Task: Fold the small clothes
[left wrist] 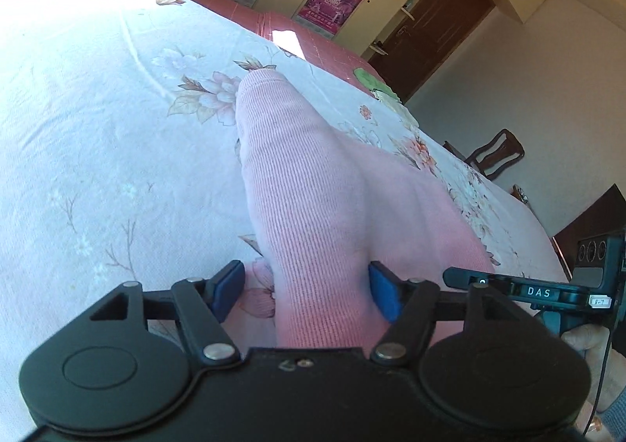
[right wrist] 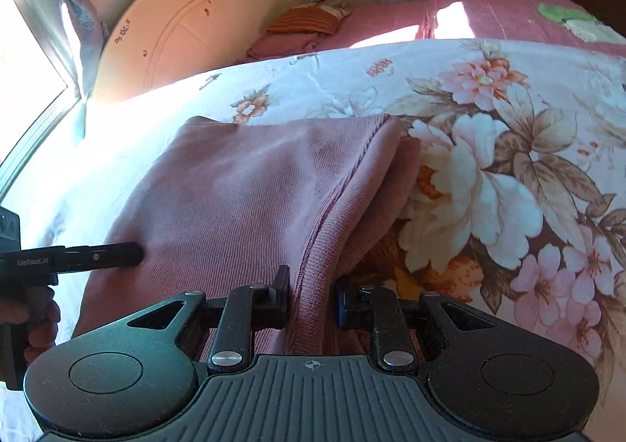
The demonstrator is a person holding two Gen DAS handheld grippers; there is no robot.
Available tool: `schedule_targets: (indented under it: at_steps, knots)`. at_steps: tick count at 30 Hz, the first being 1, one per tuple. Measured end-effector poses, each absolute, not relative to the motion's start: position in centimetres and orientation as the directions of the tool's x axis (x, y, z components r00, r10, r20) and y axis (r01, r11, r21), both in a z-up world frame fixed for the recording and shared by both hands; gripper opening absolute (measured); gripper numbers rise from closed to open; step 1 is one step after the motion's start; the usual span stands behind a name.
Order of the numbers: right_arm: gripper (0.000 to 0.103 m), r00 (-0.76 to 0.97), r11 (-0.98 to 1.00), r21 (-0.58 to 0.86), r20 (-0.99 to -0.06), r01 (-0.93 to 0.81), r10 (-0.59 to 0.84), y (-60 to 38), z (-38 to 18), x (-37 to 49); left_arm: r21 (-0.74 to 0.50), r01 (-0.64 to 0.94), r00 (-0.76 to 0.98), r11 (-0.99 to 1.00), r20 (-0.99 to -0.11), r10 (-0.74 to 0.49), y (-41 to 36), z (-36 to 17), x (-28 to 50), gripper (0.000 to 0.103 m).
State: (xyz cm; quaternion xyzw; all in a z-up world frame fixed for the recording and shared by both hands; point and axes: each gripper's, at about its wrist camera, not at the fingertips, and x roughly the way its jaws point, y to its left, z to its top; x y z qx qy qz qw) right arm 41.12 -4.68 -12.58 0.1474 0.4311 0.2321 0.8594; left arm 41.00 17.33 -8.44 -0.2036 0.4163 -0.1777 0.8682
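A pink ribbed knit garment (left wrist: 313, 187) lies on a floral bedsheet (left wrist: 98, 128), partly folded with layered edges (right wrist: 242, 187). My left gripper (left wrist: 307, 291) is open, its blue-padded fingers (left wrist: 229, 289) straddling a raised fold of the garment near its near edge. My right gripper (right wrist: 313, 303) is also open, its fingers (right wrist: 279, 297) on either side of the garment's ribbed hem. The right gripper shows at the lower right of the left wrist view (left wrist: 547, 291). The left gripper shows at the left of the right wrist view (right wrist: 78, 256).
The floral sheet (right wrist: 489, 128) covers a bed with a pink cover (right wrist: 489, 11) behind it. A curved headboard (right wrist: 187, 19) and pillows (right wrist: 309, 21) stand at the far end. Green cloth (right wrist: 563, 13) lies on the pink cover. A wooden chair (left wrist: 497, 154) and door (left wrist: 434, 23) are beyond the bed.
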Motion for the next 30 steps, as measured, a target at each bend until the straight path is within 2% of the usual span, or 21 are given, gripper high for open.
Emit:
schedule_targets:
  at_steps: [2,3,4,7,9,10,11,13,16,20,21,23,24,25,26,27,30]
  knots:
    - [0.045,0.557,0.876,0.432,-0.682,-0.215,0.474,-5.3,-11.9,40.8,-0.462,0.141,0.611,0.876,-0.656,-0.444,17.6,-7.2,40.7,0.071]
    - [0.054,0.597,0.894,0.404,-0.675,-0.193,0.433,-5.7,-11.2,40.5,-0.443,0.151,0.641,0.884,-0.637,-0.429,18.0,-6.2,40.3,0.061]
    - [0.054,0.62,0.892,0.408,-0.655,-0.192,0.433,-6.3,-10.5,40.4,-0.435,0.169,0.66,0.884,-0.616,-0.43,18.1,-5.4,40.2,0.049]
    - [0.054,0.617,0.867,0.468,-0.635,-0.172,0.465,-7.3,-9.3,41.6,-0.437,0.257,0.667,0.862,-0.566,-0.485,17.8,-3.4,40.7,0.039]
    - [0.053,0.598,0.87,0.472,-0.659,-0.144,0.457,-7.1,-9.6,43.4,-0.403,0.32,0.648,0.858,-0.568,-0.508,16.2,-2.8,41.7,0.039]
    - [0.05,0.581,0.862,0.488,-0.665,-0.137,0.469,-6.9,-9.9,44.2,-0.389,0.342,0.64,0.856,-0.571,-0.515,15.6,-2.7,42.1,0.039]
    - [0.044,0.568,0.859,0.495,-0.672,-0.134,0.476,-6.5,-10.2,44.8,-0.376,0.361,0.621,0.853,-0.586,-0.521,14.7,-3.2,42.6,0.039]
    - [0.011,0.556,0.876,0.458,-0.694,-0.15,0.458,-5.5,-10.6,45.4,-0.362,0.35,0.604,0.864,-0.617,-0.504,13.8,-4.3,43.4,0.037]
    - [0.007,0.558,0.916,0.361,-0.731,-0.173,0.393,-4.6,-11.1,45.3,-0.391,0.341,0.584,0.855,-0.625,-0.518,13.7,-5.9,43.8,0.036]
    - [0.005,0.586,0.933,0.331,-0.732,-0.142,0.348,-5.7,-11.7,43.7,-0.398,0.343,0.571,0.851,-0.63,-0.526,13.5,-6.7,43.6,0.034]
    - [0.005,0.581,0.935,0.329,-0.738,-0.136,0.344,-5.8,-12.1,43.6,-0.379,0.332,0.57,0.864,-0.649,-0.504,13.3,-7.0,43.8,0.028]
    - [0.006,0.586,0.934,0.336,-0.736,-0.117,0.339,-6.0,-12.5,43.8,-0.36,0.335,0.572,0.871,-0.657,-0.491,13.1,-7.2,43.9,0.027]
    - [0.007,0.587,0.934,0.341,-0.736,-0.11,0.338,-5.9,-12.3,44.0,-0.347,0.341,0.574,0.874,-0.659,-0.486,13.0,-7.1,43.9,0.027]
    - [0.013,0.59,0.935,0.339,-0.736,-0.104,0.332,-5.9,-12.0,44.0,-0.344,0.339,0.575,0.876,-0.661,-0.482,13.0,-7.0,43.7,0.028]
    - [0.019,0.599,0.943,0.319,-0.739,-0.094,0.309,-5.8,-11.5,43.7,-0.339,0.337,0.579,0.878,-0.661,-0.478,13.0,-6.4,43.3,0.029]
    - [0.022,0.625,0.955,0.28,-0.731,-0.094,0.275,-5.7,-10.4,43.1,-0.332,0.346,0.588,0.877,-0.652,-0.479,13.1,-5.7,42.6,0.036]
    - [0.022,0.651,0.947,0.246,-0.687,-0.209,0.322,-4.7,-7.4,39.7,-0.314,0.365,0.633,0.877,-0.607,-0.481,13.7,-4.1,39.2,0.05]
